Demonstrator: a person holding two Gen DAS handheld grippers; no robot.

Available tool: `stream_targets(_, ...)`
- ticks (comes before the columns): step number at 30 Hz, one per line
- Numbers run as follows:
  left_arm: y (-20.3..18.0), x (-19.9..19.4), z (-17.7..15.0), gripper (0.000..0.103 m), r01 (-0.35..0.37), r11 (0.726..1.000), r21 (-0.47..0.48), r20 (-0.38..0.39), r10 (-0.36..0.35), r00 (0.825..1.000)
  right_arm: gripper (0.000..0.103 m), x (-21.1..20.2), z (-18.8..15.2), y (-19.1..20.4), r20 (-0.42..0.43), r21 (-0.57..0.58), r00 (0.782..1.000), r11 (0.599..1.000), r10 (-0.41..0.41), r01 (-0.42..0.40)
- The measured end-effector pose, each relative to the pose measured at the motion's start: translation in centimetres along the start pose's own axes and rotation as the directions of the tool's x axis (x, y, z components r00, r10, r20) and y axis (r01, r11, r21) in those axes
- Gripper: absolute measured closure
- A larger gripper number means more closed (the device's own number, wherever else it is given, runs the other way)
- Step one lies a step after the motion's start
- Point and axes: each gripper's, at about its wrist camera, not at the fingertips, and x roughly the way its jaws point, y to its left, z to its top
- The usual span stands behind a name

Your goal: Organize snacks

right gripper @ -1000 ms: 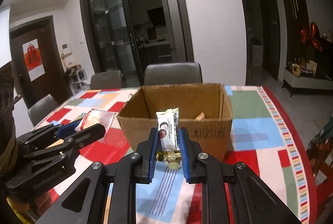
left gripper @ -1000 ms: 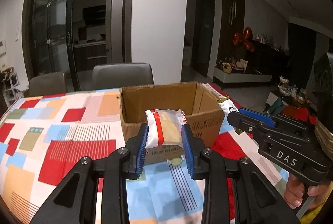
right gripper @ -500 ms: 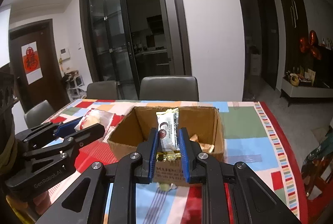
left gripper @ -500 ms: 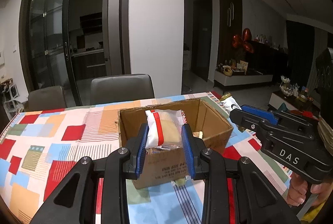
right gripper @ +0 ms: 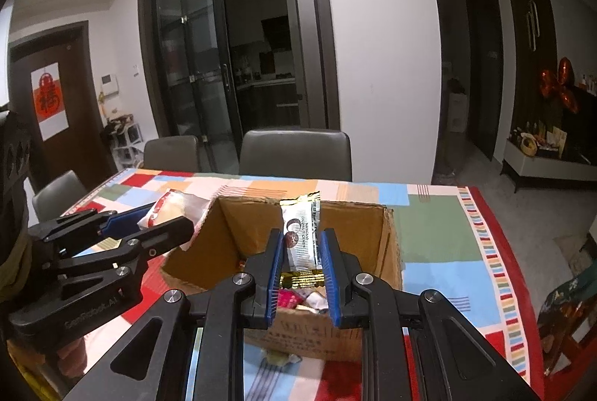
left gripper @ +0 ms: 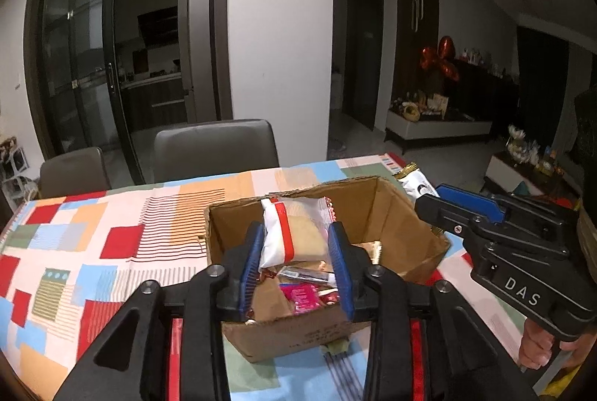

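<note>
Left gripper [left gripper: 294, 244] clamped a pastry [left gripper: 289, 233], right gripper [right gripper: 301, 251] a bar [right gripper: 302, 237], both above the box [right gripper: 391, 251] for dropping in

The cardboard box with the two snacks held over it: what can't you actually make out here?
- Cardboard box contents: left wrist view, mostly hidden by the left gripper and its white-and-red packet.
- Same in the right wrist view: the right gripper and its wrapped bar cover them.
- Print on the bar: too small to read.
- Small item at the box's foot: blurred, partly hidden.
</note>
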Motion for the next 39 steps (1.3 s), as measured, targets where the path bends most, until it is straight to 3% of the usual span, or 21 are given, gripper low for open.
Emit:
stream_targets(1, -0.1, 0.2, 0.3, 0.056, -0.005, 1.000, 0.003, -0.003, 0.005, 1.000, 0.080, 0.3, 0.0, 0.0, -0.006, 0.004, 1.000, 1.000, -0.005, 0.005)
stream_targets(2, 0.0, 0.3, 0.5, 0.048, -0.007, 1.000, 0.002, -0.004, 0.007, 1.000, 0.070, 0.5, 0.1, -0.2, -0.017, 0.011, 1.000, 1.000, -0.006, 0.006)
stream_targets(4, 0.1, 0.1, 0.4, 0.048, -0.013, 1.000, -0.011, 0.005, 0.013, 1.000, 0.062, 0.8, 0.0, -0.5, -0.025, 0.033, 1.000, 0.999, -0.013, 0.014)
stream_targets(24, 1.0, -5.3, -5.8, 0.028, -0.147, 0.986, -0.074, -0.022, 0.146, 0.989, 0.055, -2.8, -5.8, 1.8, -0.051, 0.050, 0.998, 0.998, 0.032, -0.029)
stream_targets(39, 2.7, -3.4, -12.5, 0.026, -0.210, 0.970, -0.126, -0.153, 0.191, 0.970, 0.053, 1.2, -11.5, 2.9, -0.205, 0.069, 0.978, 0.997, 0.044, -0.031)
